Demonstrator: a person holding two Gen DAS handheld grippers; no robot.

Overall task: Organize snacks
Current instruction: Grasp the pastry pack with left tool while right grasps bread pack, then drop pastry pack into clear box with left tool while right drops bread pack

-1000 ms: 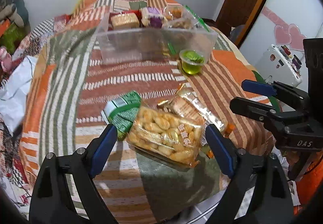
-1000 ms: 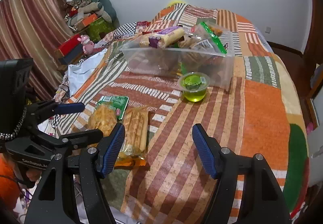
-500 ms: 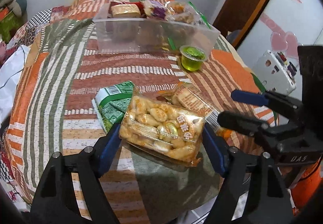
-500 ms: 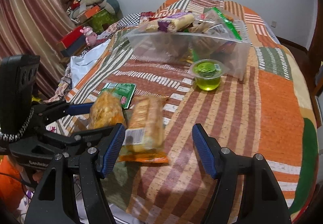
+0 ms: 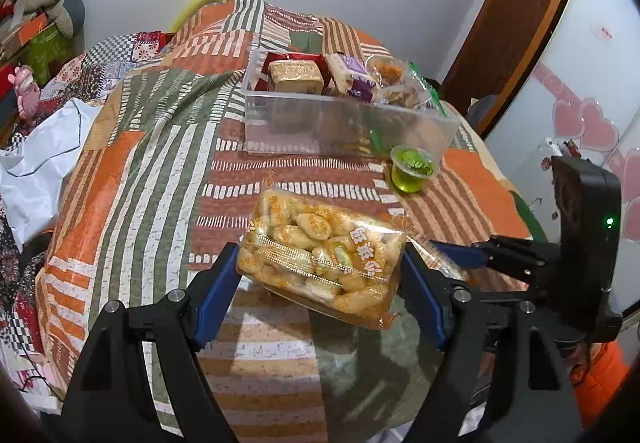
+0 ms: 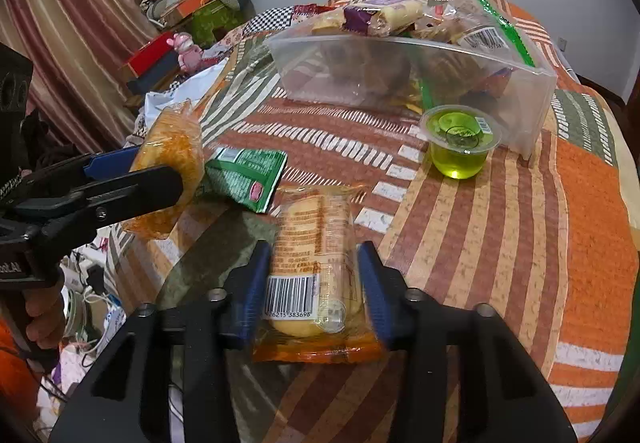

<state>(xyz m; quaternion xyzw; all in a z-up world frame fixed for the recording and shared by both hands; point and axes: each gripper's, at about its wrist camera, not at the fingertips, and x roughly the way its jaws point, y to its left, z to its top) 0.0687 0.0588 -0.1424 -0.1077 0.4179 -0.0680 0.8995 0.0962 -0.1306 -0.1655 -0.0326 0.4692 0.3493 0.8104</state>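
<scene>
Left gripper clamps a clear pack of golden puff pastries, lifted off the bed's striped patchwork quilt on the near side of the clear plastic bin. Right gripper, just beside it, is clenched on a barcoded pack of round cakes that looks to be resting on the quilt. Both packs likely belong in the bin; each should go in level and high enough to clear its near wall. Already heaped with wrapped snacks, the bin offers little room. A green jelly cup stands touching its near corner, in the right-hand path. A green sachet lies nearer the grippers.
</scene>
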